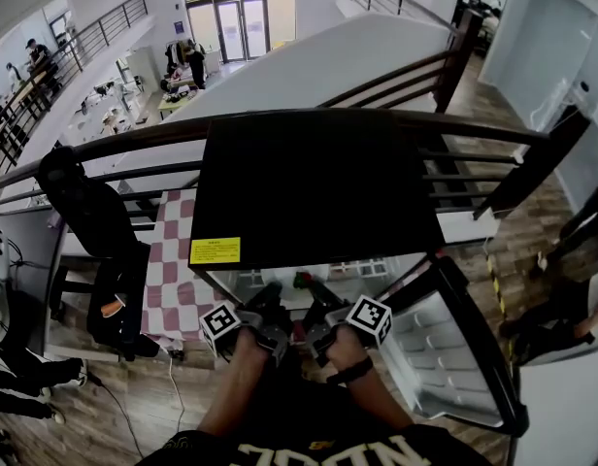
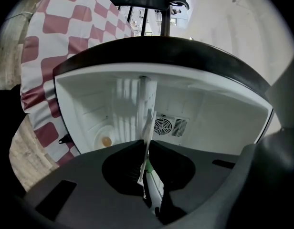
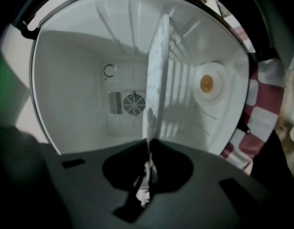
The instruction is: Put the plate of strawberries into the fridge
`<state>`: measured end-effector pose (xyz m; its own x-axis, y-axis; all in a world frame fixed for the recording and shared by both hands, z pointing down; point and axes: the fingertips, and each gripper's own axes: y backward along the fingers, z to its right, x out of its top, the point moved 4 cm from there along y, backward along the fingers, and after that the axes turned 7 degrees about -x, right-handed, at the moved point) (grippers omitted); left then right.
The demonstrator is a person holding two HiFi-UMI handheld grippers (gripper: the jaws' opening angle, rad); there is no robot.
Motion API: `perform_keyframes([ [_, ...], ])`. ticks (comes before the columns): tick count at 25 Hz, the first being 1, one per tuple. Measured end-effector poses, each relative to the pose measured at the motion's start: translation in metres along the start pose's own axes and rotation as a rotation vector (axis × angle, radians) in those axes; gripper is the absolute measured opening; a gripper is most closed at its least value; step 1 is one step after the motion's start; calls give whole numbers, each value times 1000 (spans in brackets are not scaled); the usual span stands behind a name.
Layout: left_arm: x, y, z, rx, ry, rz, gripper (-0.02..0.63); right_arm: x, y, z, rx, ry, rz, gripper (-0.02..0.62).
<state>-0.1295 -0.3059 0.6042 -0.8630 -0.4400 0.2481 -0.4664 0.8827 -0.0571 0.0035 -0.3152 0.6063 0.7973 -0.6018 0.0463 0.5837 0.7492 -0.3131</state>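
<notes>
Plate of strawberries (image 2: 148, 120): clamped by its rim from two sides. Left gripper (image 2: 147, 151) closed on one edge, right gripper (image 3: 149, 149) closed on the opposite edge. Jaws of each nearly together, with only the thin white rim between the pads.

Seen edge-on from either gripper view as a narrow pale sliver. Long axis running straight out from the jaws toward the back wall of the fridge (image 1: 318, 187). Held at the mouth of the open cavity, just ahead of both tools.

Given by the gripper views alone: the white interior, with a fan grille (image 3: 133, 103) almost dead ahead of the jaws beyond the plate's far edge. Also a round lamp housing (image 3: 206, 84) on a side wall, off the plate's line.

Given by the head view alone:
- the black fridge top
- the door (image 1: 445, 357) swung open beyond the right gripper
- a red-and-white checked cloth (image 1: 173, 260) beyond the left gripper
- a small red and green patch between the two tools, probably the fruit, too small to be sure
</notes>
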Motion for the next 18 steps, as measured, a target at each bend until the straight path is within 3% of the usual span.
perform_keyframes([
  [6, 1, -2, 1, -2, 5, 0, 48, 2, -3, 3, -10, 2, -14, 32],
  [11, 12, -3, -9, 8, -53, 8, 48, 4, -5, 3, -1, 7, -32, 32],
  [15, 3, -1, 1, 7, -52, 1, 49, 5, -2, 3, -40, 84, -12, 34],
  [16, 5, 0, 0, 5, -75, 3, 49, 5, -1, 4, -78, 117, -2, 81],
  [17, 7, 1, 0, 0, -100, 6, 49, 5, 1, 4, -104, 141, 2, 171],
  [18, 7, 3, 1, -13, -121, 8, 50, 4, 2, 4, -107, 149, 2, 205],
])
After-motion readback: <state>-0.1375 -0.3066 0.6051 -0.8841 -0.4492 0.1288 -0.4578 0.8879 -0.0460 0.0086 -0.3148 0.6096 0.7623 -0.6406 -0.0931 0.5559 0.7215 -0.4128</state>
